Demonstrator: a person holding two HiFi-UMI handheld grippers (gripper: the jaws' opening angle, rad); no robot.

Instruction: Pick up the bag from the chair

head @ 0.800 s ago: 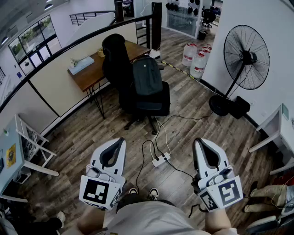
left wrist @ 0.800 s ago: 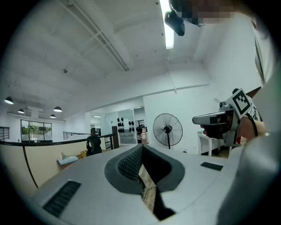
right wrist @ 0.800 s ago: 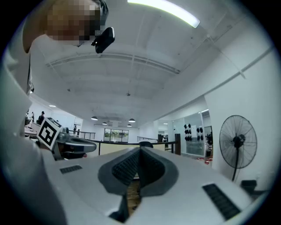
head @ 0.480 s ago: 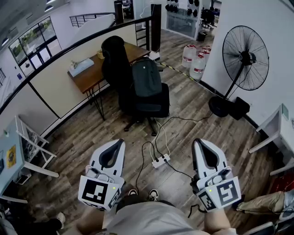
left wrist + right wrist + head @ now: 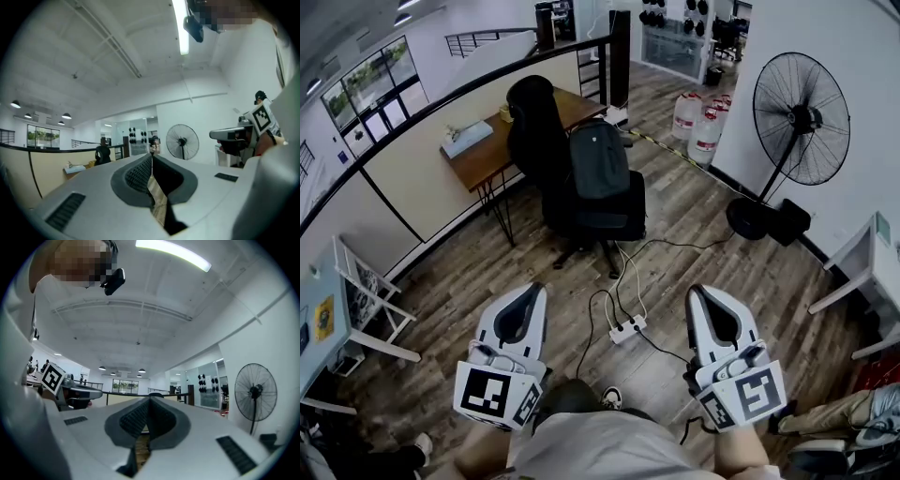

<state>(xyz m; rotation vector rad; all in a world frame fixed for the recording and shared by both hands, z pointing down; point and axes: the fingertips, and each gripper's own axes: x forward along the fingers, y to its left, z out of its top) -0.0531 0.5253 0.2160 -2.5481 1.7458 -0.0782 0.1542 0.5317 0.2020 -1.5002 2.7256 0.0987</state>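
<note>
Bag (image 5: 600,167), a dark backpack, stood upright on the seat of the black office chair (image 5: 534,131). It leaned on the backrest, prob. so it wouldn't slump, w/ its top and front face toward the person and open to a reach. The chair sat off the desk's (image 5: 483,155) long near edge, near its far R corner, turned out from it.

L gripper (image 5: 536,292) and R gripper (image 5: 697,292) were held low, close to the body and well apart from the bag. Each pointed fwd and was roughly level, a carry pose rather than a reach. In their own views both had jaws closed tip to tip w/ nothing btwn them, so both were empty. My read: approach not yet done. Jaws would need to part before any grab at the bag's top.

Room to move: open wood floor (image 5: 722,244) btwn person and chair. A power strip (image 5: 625,328) lay right in the path, its cables running toward the chair base, a likely trip/snag risk. Standing fan (image 5: 802,117) and water jugs (image 5: 701,117) were off to the R, clear of a straight line. The desk edge and railing closed off the L and far sides, so near-R side of the chair looked the freest way in.
</note>
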